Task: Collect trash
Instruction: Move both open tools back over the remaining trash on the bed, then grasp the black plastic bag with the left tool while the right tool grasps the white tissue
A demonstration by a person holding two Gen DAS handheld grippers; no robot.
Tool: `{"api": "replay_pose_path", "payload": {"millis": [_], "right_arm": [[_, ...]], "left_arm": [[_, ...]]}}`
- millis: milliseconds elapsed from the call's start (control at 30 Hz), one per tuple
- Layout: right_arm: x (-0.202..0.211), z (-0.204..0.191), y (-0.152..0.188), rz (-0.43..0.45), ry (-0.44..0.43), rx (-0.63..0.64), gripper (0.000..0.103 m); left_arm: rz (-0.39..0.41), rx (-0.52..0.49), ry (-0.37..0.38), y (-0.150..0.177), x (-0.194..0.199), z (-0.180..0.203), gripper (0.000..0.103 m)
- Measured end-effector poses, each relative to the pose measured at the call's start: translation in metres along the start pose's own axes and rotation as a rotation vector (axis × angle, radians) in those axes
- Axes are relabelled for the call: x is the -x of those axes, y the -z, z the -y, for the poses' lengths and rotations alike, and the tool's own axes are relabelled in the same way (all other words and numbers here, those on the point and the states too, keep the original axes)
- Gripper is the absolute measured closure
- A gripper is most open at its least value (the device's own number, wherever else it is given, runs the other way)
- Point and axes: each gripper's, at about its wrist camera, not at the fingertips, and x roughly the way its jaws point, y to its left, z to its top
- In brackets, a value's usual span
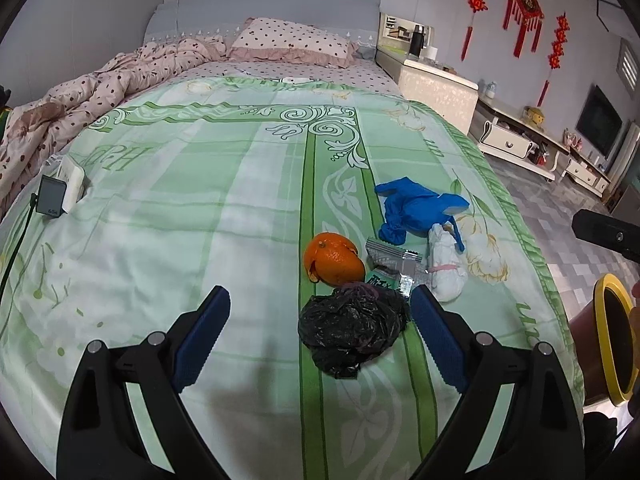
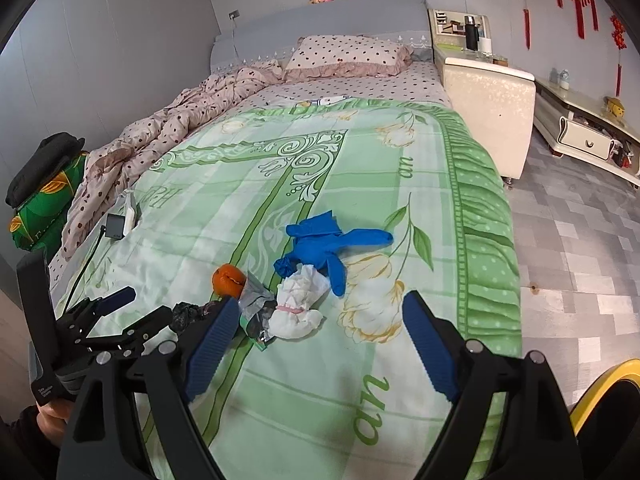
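Trash lies on the green bedspread (image 1: 200,208): a crumpled black plastic bag (image 1: 354,330), an orange peel (image 1: 334,258), a silver-green wrapper (image 1: 392,266), a white tissue wad (image 1: 446,268) and a blue glove (image 1: 416,210). My left gripper (image 1: 320,332) is open, its jaws either side of the black bag, just short of it. My right gripper (image 2: 316,340) is open and empty, held above the bedspread near the tissue wad (image 2: 298,308) and the glove (image 2: 324,246). The left gripper (image 2: 134,308) shows at the left of the right wrist view.
A yellow-rimmed brown bin (image 1: 612,340) stands by the bed's right edge. A charger with cable (image 1: 50,196) and a white box lie at the left. A rumpled dotted quilt (image 1: 80,96) and a pillow are at the head. A cabinet (image 2: 488,108) stands right of the bed.
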Motion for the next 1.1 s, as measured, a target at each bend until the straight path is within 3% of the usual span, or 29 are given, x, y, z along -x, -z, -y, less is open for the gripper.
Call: {"api": "replay_pose_path", "payload": {"millis": [267, 333, 467, 667, 733, 833, 933, 1100], "right_arm": [[-0.056, 0.002, 0.001, -0.107, -0.048, -0.027, 0.025], [-0.07, 0.003, 0.001, -0.135, -0.067, -0.039, 0.033], [-0.093, 0.006, 0.001, -0.176, -0.09, -0.061, 0.038], [-0.124, 0.004, 0.004, -0.237, -0.104, -0.062, 0.049], [-0.13, 0.003, 0.006, -0.25, -0.106, -0.061, 0.052], [-0.136, 0.0, 0.007, -0.254, -0.115, -0.054, 0.061], [-0.137, -0.005, 0.007, -0.252, -0.126, -0.041, 0.073], [-0.133, -0.014, 0.005, -0.228, -0.104, -0.008, 0.079]], "left_arm": [[-0.045, -0.014, 0.049, 0.009, -0.031, -0.002, 0.016], [-0.054, -0.024, 0.058, 0.012, -0.038, 0.0, 0.016], [-0.079, -0.026, 0.071, 0.015, -0.054, 0.002, 0.018], [-0.108, -0.004, 0.125, 0.018, -0.071, 0.001, 0.034], [-0.112, -0.014, 0.147, 0.019, -0.072, 0.004, 0.047], [-0.113, -0.041, 0.164, 0.023, -0.072, 0.011, 0.057], [-0.107, -0.052, 0.169, 0.024, -0.069, 0.014, 0.063], [-0.104, -0.05, 0.177, 0.025, -0.061, 0.012, 0.067]]}}
